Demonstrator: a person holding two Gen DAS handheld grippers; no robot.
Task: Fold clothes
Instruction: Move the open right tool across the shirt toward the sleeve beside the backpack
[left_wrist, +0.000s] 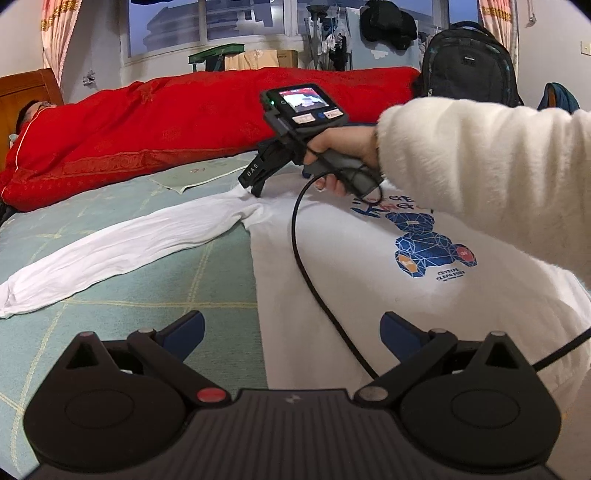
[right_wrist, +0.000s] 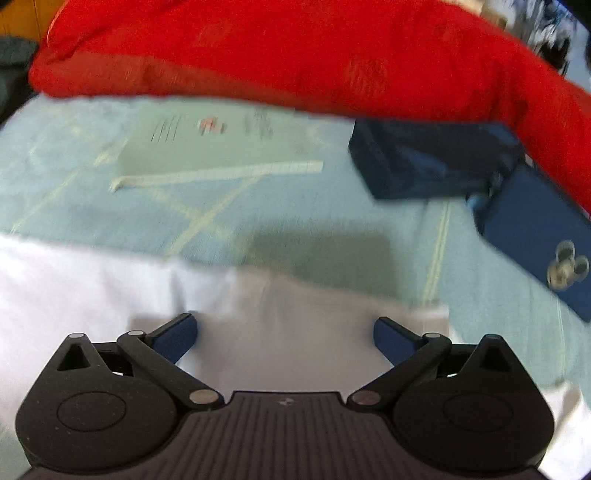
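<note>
White long-sleeve shirt (left_wrist: 332, 258) lies flat on the green checked bedsheet (left_wrist: 147, 295), bear print up, one sleeve (left_wrist: 122, 247) stretched out sideways. Left gripper (left_wrist: 291, 332) hovers over the hem edge, jaws spread, holding nothing. Right gripper (right_wrist: 284, 332) is at the shoulder, jaws apart over white fabric; view blurred.

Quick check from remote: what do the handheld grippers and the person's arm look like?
Both grippers, left and right, have black ribbed bodies, round black hubs, black linkages and blue fingers. From outside, the right gripper shows a grey handle, a small lit screen, "DAS" lettering and a black cable. The person wears a fluffy cream sleeve.
</note>
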